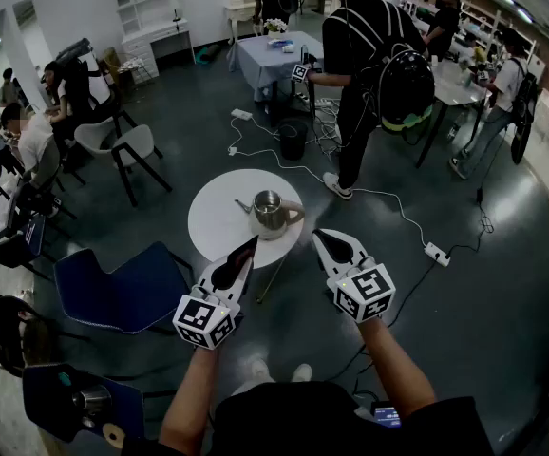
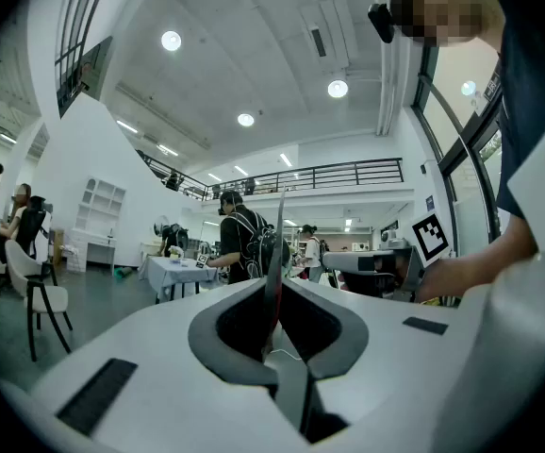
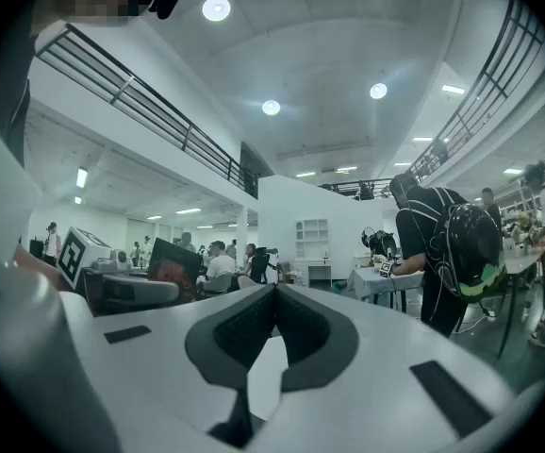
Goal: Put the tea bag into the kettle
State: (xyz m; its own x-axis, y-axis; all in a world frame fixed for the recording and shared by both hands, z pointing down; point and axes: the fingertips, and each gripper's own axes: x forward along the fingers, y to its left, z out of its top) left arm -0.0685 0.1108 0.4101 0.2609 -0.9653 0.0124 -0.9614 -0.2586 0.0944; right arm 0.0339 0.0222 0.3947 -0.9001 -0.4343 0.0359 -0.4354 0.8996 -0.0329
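**Head view.** The round white surface stands on a dark floor. The metal kettle stands upright on the surface, on the side nearer the person. Both forearms reach forward.

- The left hand-held gripper is held over the near edge of the surface. Its jaws are clamped on the tea bag, a thin dark packet with a red tint.
- The tea bag is in the air, near the kettle but not touching it.
- The right hand-held gripper hovers just beside the surface on the right. Its jaws are together and it carries nothing.
- A blue chair stands to the left of the surface.
- A white cable with a power strip lies on the floor to the right.
- A person with a backpack stands beyond the surface.

**Left gripper view.** The gripper points level. The tea bag shows edge-on, upright between the two jaw pads. It rises above the jaw tips and is pinched on both faces. A thin white string hangs below it. The kettle is out of frame. The other gripper's marker cube shows at the right.

**Right gripper view.** The gripper points level. The jaw tips meet, with no object between them. At the left, the dark red tea bag is visible in the other gripper's jaws. The person with the backpack stands at the right beside a covered table.
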